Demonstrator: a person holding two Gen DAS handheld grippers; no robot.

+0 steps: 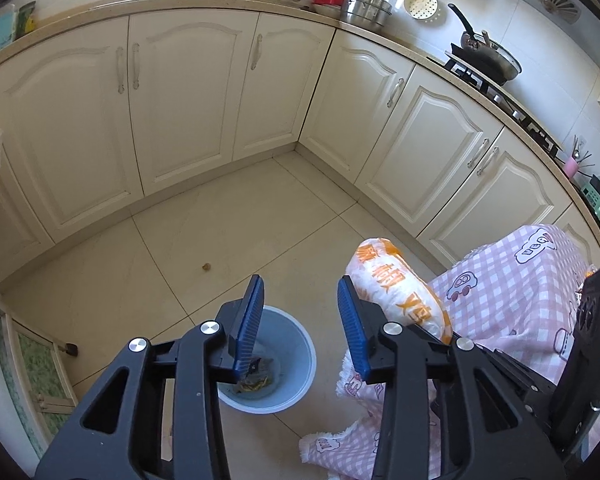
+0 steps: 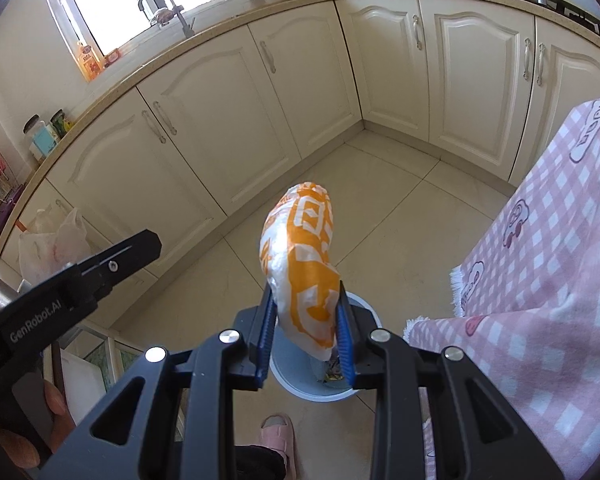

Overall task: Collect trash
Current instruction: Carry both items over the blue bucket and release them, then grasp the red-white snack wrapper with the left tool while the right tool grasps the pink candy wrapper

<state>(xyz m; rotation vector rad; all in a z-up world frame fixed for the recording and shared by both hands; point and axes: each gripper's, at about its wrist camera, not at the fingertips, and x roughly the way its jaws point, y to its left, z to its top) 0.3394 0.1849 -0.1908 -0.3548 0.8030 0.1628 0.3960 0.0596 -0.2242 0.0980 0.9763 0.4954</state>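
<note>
My right gripper point(image 2: 306, 336) is shut on a crumpled orange-and-white plastic bag point(image 2: 302, 264) and holds it above a light blue waste bin point(image 2: 366, 390) on the floor. The bag also shows in the left wrist view point(image 1: 396, 284), to the right of my left gripper. My left gripper point(image 1: 300, 320) is open and empty, hovering over the same bin point(image 1: 291, 372), which holds some scraps at the bottom. The left gripper's body shows at the left of the right wrist view point(image 2: 79, 276).
A table with a pink checked cloth point(image 1: 520, 300) stands right beside the bin. Cream cabinets point(image 1: 187, 92) run along the far walls. A small scrap point(image 1: 206, 267) lies on the tiled floor. A white plastic bag point(image 2: 51, 244) hangs at the left. A pink slipper point(image 2: 277, 434) is near the bin.
</note>
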